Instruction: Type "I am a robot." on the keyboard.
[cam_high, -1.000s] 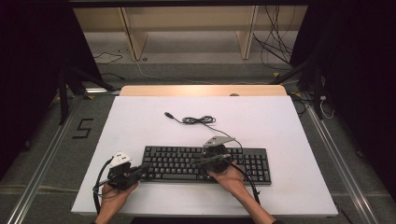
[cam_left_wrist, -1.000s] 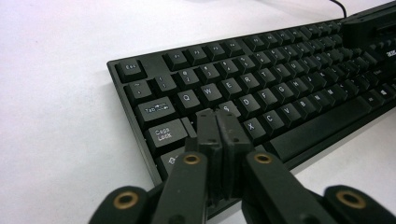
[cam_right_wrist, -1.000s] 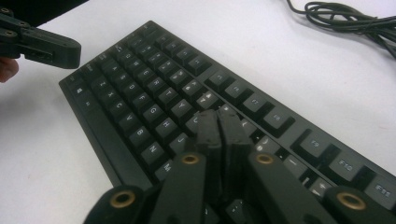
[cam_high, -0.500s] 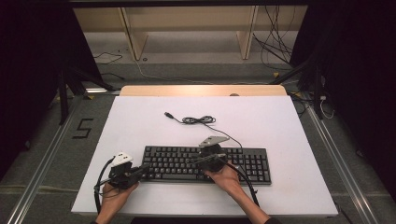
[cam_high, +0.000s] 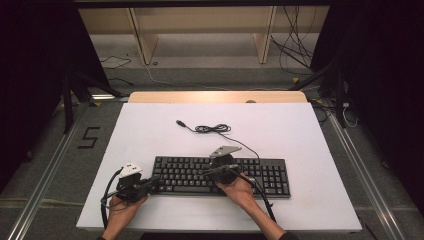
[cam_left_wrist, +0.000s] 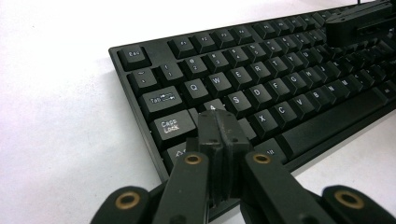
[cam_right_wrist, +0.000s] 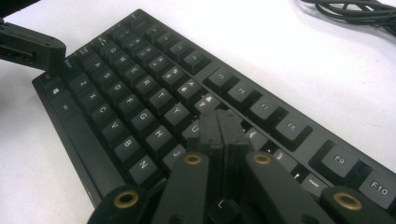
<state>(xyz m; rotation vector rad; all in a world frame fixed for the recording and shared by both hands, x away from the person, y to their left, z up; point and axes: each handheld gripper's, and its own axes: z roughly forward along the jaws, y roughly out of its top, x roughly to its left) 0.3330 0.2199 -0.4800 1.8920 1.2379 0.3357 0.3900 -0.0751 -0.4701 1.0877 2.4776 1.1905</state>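
High view: flat black plastic keyboard (cam_high: 220, 176) lies near the white counter's (cam_high: 300, 130) front edge. Left claw (cam_left_wrist: 218, 122) fully closed, empty, tip over A key. Right claw (cam_right_wrist: 219, 122) closed, empty, over U/J keys. Step looks like key-pressing; next needs straight downward poke.

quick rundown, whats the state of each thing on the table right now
keyboard: flat on the table, square to its front edge, keys up
keyboard cable: partly coiled behind the keyboard, plug end lying loose, unplugged
left gripper: jaws shut, empty, tips over the A key
right gripper: jaws shut, empty, tips over the keys near U and J
table: white top, bare around the keyboard
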